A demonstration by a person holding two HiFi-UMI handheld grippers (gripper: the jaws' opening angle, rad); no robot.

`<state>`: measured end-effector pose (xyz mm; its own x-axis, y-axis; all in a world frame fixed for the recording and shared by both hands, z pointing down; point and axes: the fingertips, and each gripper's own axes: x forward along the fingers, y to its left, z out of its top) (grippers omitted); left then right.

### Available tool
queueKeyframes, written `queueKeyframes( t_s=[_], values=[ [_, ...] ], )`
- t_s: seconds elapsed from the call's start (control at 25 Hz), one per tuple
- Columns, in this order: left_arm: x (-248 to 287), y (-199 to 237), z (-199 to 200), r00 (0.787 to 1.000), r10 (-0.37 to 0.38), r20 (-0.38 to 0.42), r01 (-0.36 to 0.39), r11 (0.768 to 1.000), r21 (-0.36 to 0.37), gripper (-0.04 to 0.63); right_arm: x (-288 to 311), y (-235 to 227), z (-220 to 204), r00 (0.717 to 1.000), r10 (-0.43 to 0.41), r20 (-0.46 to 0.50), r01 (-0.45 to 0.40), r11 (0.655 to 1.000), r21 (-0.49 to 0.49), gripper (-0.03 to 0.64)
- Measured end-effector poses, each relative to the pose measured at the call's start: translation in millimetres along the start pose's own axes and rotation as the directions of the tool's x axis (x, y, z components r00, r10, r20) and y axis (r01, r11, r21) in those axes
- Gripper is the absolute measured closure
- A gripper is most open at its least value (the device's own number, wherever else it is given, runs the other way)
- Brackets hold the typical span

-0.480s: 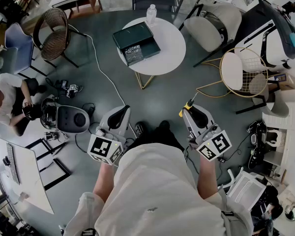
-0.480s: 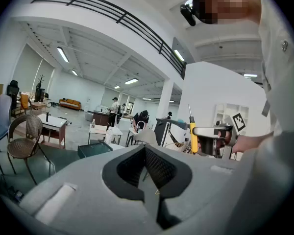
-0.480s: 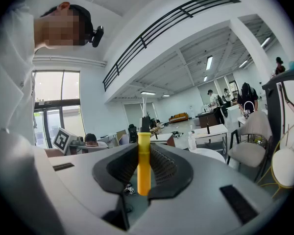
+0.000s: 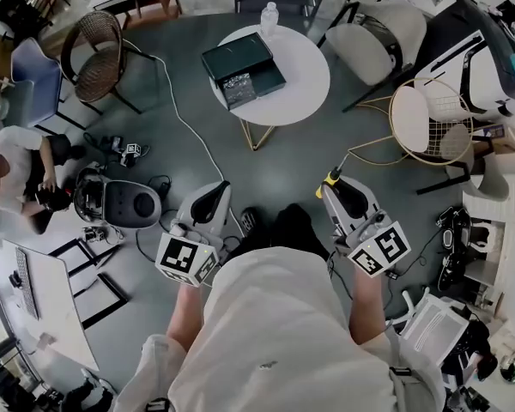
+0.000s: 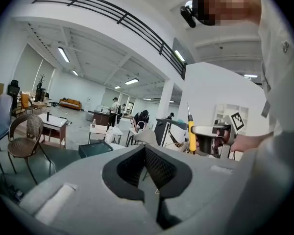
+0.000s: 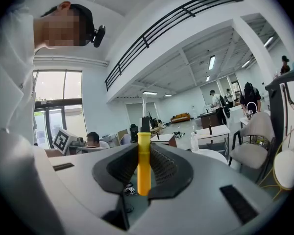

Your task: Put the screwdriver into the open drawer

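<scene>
Although the whole scene has drifted a touch in the head view since half a second ago, nothing that matters to the task has altered. The right gripper (image 4: 330,187) holds the screwdriver (image 6: 143,163) as before. The round tabletop (image 4: 309,80), with the dark green box (image 4: 239,58) and its open drawer (image 4: 249,87), lies well apart from both grippers across the floor (image 4: 266,166). I judge the carry barely begun (the drawer has yet to be approached).

The right gripper view shows what the head view only hints at: the jaws pinch the yellow handle, which stands upright, its dark shaft rising above them. In the head view only a yellow end shows at that gripper's tip. The left gripper (image 5: 146,153) has its jaws pressed together on nothing. Its view catches the box on the tabletop ahead and, off to the right, the other gripper with the screwdriver upright. A bottle (image 4: 269,15) stands at the tabletop's far edge.
</scene>
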<state>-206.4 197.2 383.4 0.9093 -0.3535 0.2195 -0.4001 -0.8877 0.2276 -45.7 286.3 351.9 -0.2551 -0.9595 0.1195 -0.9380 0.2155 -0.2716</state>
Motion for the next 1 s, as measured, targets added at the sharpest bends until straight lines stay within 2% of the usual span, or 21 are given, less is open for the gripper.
queueKeyframes(
  t_s=[0.2, 0.44, 0.76, 1.0],
  values=[
    [7.6, 0.5, -7.6, 1.0, -0.002, -0.026, 0.002, 1.0, -0.012, 0.586, 1.4, -10.0, -2.4, 1.0, -0.007, 0.008, 0.007, 0.999, 0.049, 0.535],
    [27.7, 7.2, -4.2, 1.0, 0.015, -0.027, -0.015, 1.0, -0.016, 0.586, 11.9, -29.2, 3.2, 1.0, 0.009, 0.014, -0.01, 0.999, 0.05, 0.535],
    [66.4, 13.8, 26.0, 0.997, 0.069, -0.014, -0.069, 0.997, 0.017, 0.586, 44.3, -71.6, 31.9, 0.994, 0.084, 0.067, -0.087, 0.995, 0.042, 0.535],
    [105.7, 20.0, 48.6, 0.993, 0.119, 0.002, -0.12, 0.993, 0.015, 0.586, 76.8, -107.7, 60.2, 0.982, 0.167, 0.091, -0.169, 0.985, 0.018, 0.537]
  ],
)
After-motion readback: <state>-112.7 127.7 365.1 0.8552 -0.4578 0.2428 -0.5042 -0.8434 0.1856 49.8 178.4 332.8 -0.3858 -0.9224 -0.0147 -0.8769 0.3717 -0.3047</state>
